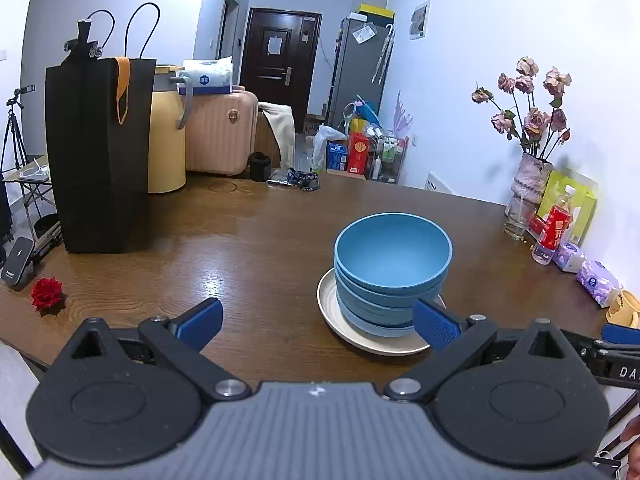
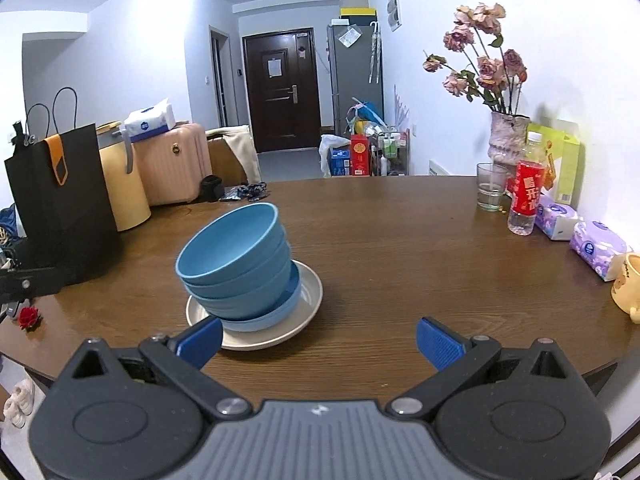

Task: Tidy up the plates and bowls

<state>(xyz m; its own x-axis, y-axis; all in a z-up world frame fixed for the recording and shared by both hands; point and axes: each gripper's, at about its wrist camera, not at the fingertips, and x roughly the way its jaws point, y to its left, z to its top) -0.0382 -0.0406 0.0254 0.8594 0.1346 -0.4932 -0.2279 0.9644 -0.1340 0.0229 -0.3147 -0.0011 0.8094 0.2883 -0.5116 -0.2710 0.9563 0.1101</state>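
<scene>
Red-labelled bottle [image 2: 527, 196], writing unreadable

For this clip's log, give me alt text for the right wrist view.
A stack of blue bowls sits on a white plate on a brown table, just ahead of the open, empty right tongs. A black bag stands left; a vase stands right.

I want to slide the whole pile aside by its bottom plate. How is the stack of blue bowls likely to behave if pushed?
The stack of blue bowls looks apt to shift: it sits off-centre on the cream plate and appears to lean. The matte bowls are probably light plastic, so not very fragile. The plate may slide easily on the glossy wooden table.
</scene>
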